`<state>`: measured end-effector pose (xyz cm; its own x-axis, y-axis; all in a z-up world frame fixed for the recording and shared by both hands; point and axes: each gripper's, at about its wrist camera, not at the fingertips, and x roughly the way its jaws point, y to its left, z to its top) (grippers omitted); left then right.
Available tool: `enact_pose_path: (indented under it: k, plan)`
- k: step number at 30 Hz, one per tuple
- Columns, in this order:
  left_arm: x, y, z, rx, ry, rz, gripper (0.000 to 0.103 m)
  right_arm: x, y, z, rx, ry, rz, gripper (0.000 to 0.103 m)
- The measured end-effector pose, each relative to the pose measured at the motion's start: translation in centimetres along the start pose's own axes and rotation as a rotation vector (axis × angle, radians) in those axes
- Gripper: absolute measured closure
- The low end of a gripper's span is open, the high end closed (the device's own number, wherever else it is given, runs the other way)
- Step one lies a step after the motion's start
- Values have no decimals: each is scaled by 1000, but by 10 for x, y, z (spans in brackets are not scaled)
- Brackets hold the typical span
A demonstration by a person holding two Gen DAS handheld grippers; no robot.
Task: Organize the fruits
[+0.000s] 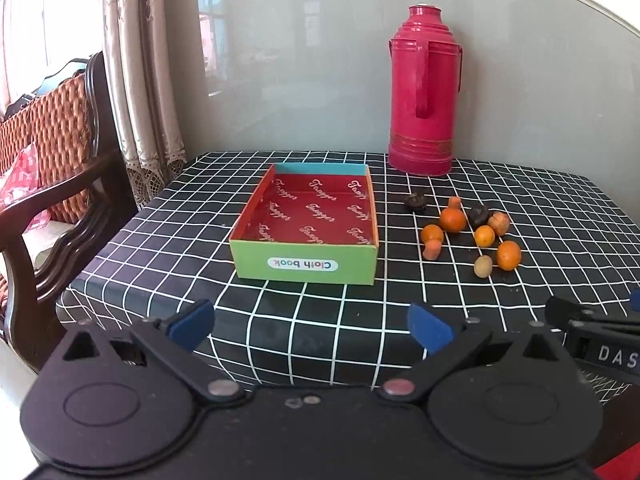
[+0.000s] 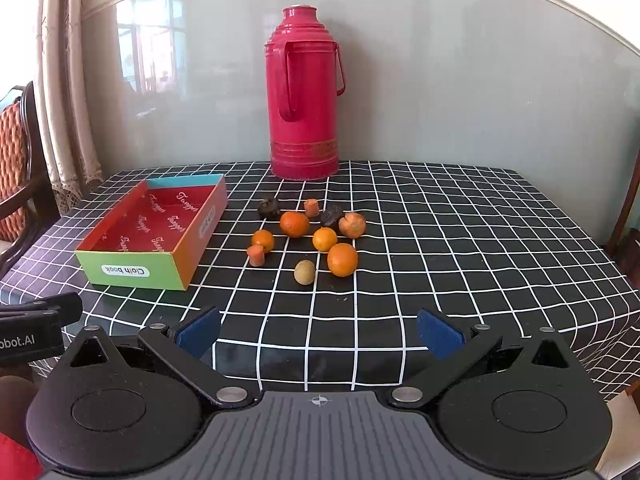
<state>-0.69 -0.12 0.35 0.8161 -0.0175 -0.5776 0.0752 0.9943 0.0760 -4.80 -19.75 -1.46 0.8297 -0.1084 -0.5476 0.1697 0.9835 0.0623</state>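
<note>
**Left-wrist view: grippers spread, fruit loose beside the box**

Nearest the cameras, the left gripper (image 1: 311, 326) hangs over the near edge of the checked tablecloth (image 1: 160, 248) with its blue pads wide apart and nothing between them. The right gripper (image 2: 319, 334) is likewise spread and holds nothing. Farther in, the box (image 1: 306, 266) marked "Cloth book" sits left of the fruit with its red inside bare. Right of it, well apart from both grippers, lie the scattered fruits: four oranges (image 2: 342, 259), two carrot pieces (image 2: 256, 255), a pale round fruit (image 2: 304, 272) and darker ones behind. Farthest back, a red thermos (image 2: 304, 96) stands against the wall.
</note>
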Motion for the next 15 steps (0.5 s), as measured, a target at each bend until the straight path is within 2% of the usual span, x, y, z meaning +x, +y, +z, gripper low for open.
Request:
enact_pose_path:
  k: [15]
  plan:
    - [0, -3, 0, 6, -3, -3, 6, 1, -1, 1, 5, 5, -2, 0]
